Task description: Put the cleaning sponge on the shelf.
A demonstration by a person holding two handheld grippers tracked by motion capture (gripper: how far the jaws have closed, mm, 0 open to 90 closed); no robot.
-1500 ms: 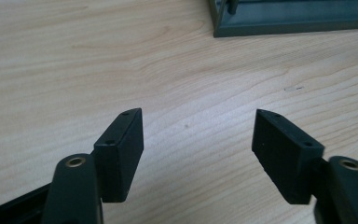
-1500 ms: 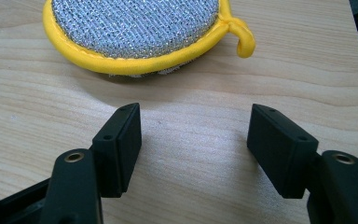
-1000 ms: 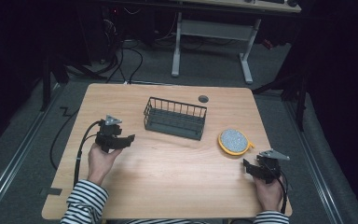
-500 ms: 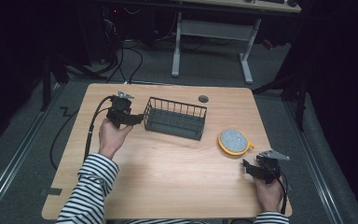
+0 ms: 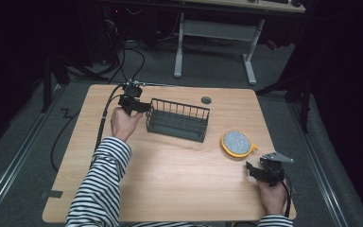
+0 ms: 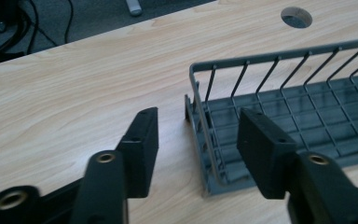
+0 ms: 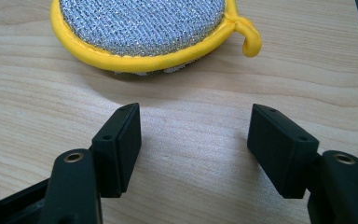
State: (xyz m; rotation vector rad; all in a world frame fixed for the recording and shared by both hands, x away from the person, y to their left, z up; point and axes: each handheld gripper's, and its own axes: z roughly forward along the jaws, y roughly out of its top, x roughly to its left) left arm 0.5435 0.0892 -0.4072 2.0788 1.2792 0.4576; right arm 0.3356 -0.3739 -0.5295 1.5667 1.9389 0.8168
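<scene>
Here the wire basket (image 5: 177, 119) is a dark grey, oblong rack of thin metal rods: a grid floor, upright bars along its sides and a rounded top rail, standing upright on the pale wooden table (image 5: 170, 179) toward its far half. In the left gripper view, the basket's (image 6: 279, 112) short end wall runs up between the two black, blocky jaws, one pad outside the rail and one over the grid floor; the left gripper (image 5: 139, 106) has just been closing its jaws, yet the pads stand clear of the wire and press on nothing. The right gripper (image 5: 257, 171) rests near the table's right front corner with its jaws spread wide over bare wood. Just ahead of it lies a round scrubbing pad (image 7: 142, 28), silvery mesh on top with a soft yellow rim and a small yellow loop, well apart from the basket.
</scene>
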